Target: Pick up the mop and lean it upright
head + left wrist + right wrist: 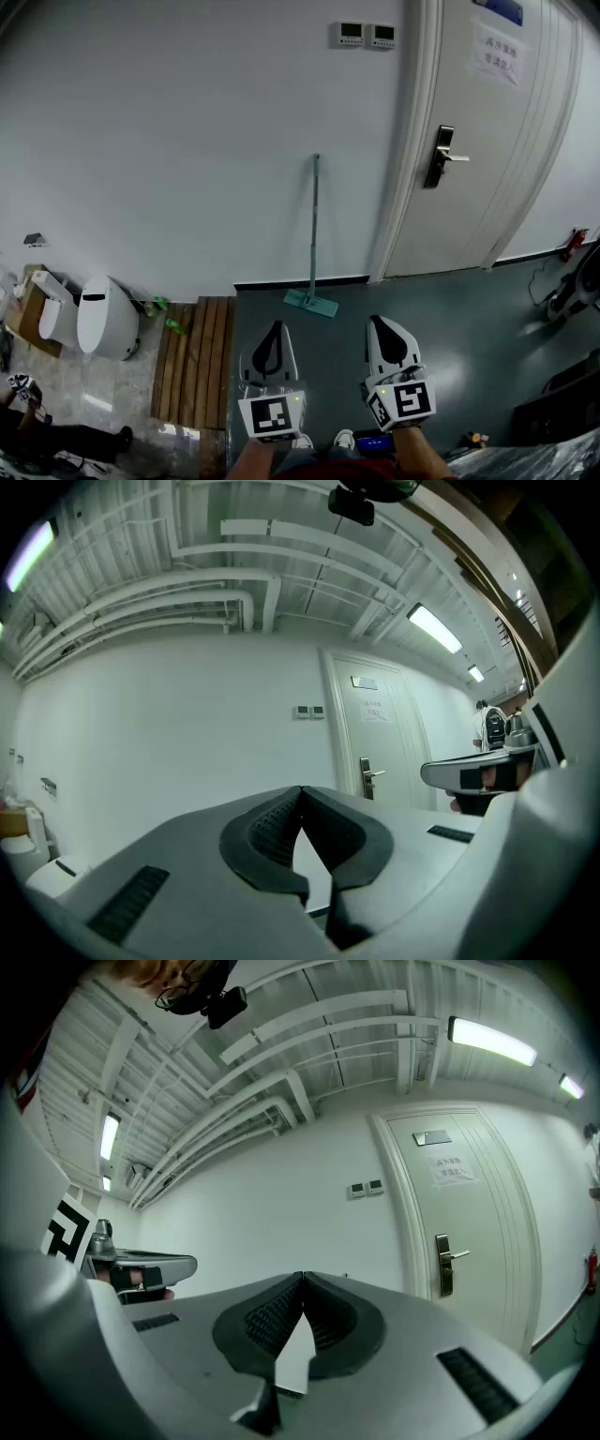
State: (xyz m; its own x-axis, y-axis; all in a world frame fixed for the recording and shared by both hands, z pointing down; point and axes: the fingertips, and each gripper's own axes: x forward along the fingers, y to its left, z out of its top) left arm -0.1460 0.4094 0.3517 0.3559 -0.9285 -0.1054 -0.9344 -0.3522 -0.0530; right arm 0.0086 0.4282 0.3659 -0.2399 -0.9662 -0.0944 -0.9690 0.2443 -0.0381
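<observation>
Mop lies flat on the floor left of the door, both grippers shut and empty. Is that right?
No: in the head view the mop stands upright against the wall, left of the door. The left gripper and right gripper are shut and empty.

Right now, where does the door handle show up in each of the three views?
Head view: door handle at upper right, on the left edge of the door.
Left gripper view: door handle just right of centre, a little below mid-height.
Right gripper view: door handle well right of centre, a little below mid-height.
Shared landmark: the pair of wall control panels, left of the door and above the handle.
</observation>
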